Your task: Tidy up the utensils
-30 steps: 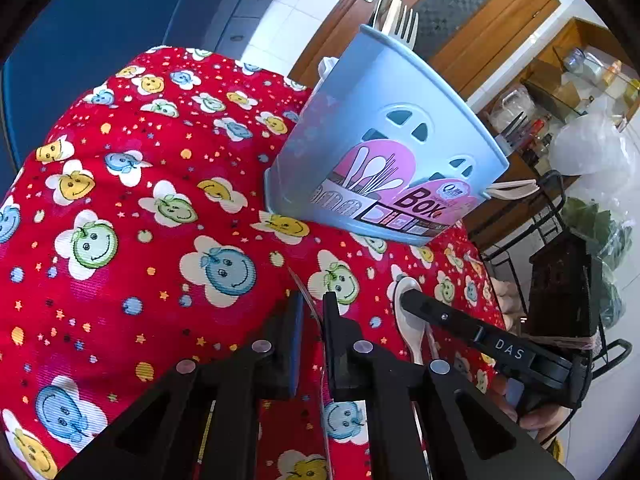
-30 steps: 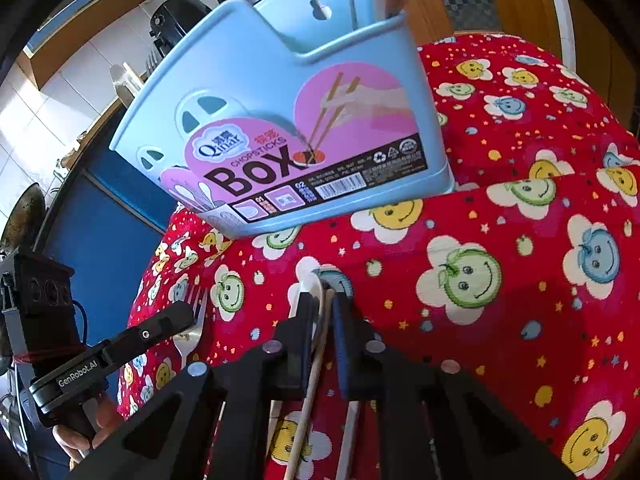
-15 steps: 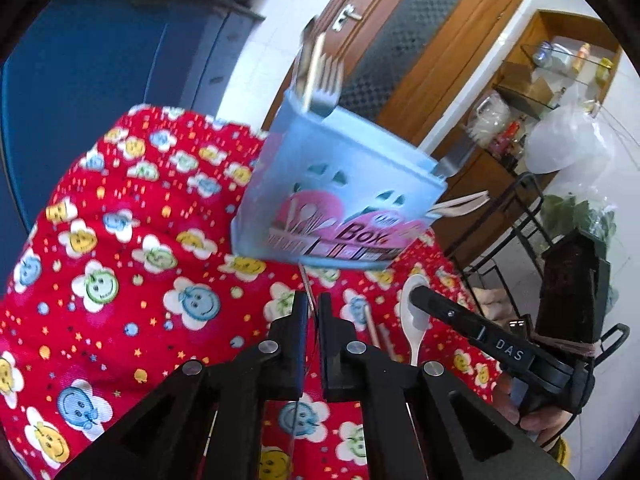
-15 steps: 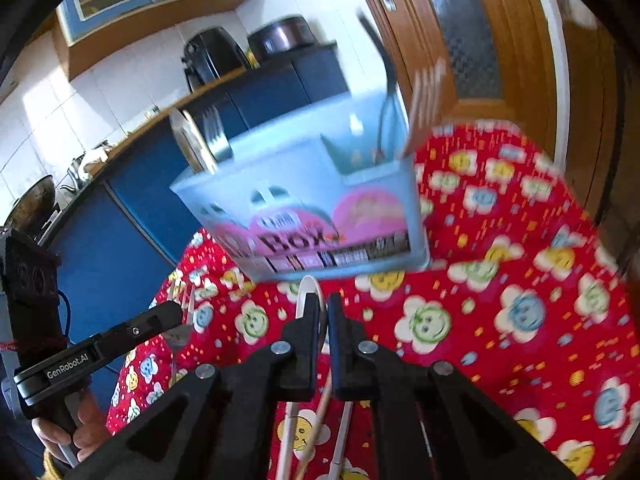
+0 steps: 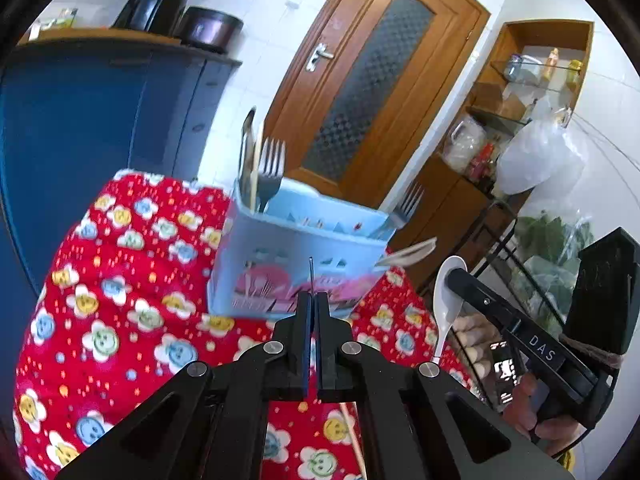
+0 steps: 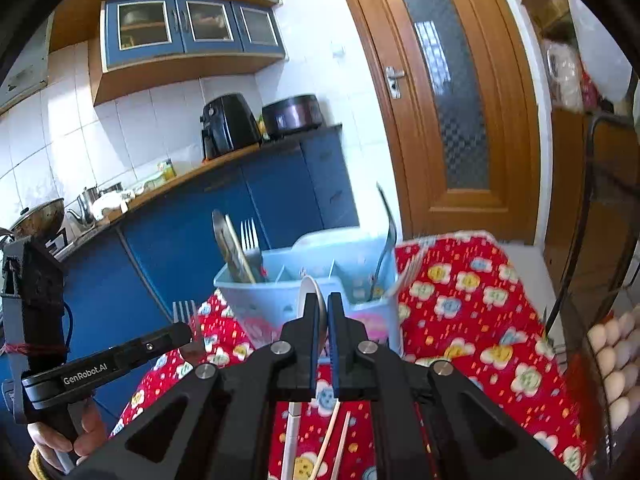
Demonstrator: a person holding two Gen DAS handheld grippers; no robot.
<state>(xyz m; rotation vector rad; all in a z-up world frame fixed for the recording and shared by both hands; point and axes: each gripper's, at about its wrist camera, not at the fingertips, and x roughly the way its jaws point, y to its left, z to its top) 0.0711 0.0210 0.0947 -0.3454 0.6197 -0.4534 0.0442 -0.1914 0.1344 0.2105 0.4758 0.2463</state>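
white spoon [image 6: 311, 289]: clamped in your right hand-held gripper [image 6: 323, 304]; lower it bowl-up into a free slot.
fork [image 6: 185, 317]: pinched by left hand-held gripper [image 5: 311, 298].
blue holder [image 5: 296, 240]: on red-clothed table [image 5: 120, 320].

- Light-blue plastic utensil holder [image 5: 296, 248] with a pink label: stands upright on the red smiley-flower tablecloth [image 5: 120, 300], near its far edge.
- Forks [image 5: 270, 172] and a spoon stand in its left compartment; another fork [image 5: 408, 204] leans out at its right end.
- White spoon [image 5: 446, 304]: raised off the cloth, bowl uppermost.
- Metal fork [image 6: 186, 320]: raised, tines up.
- Chopsticks [image 6: 334, 436]: lying on the cloth near its front edge.
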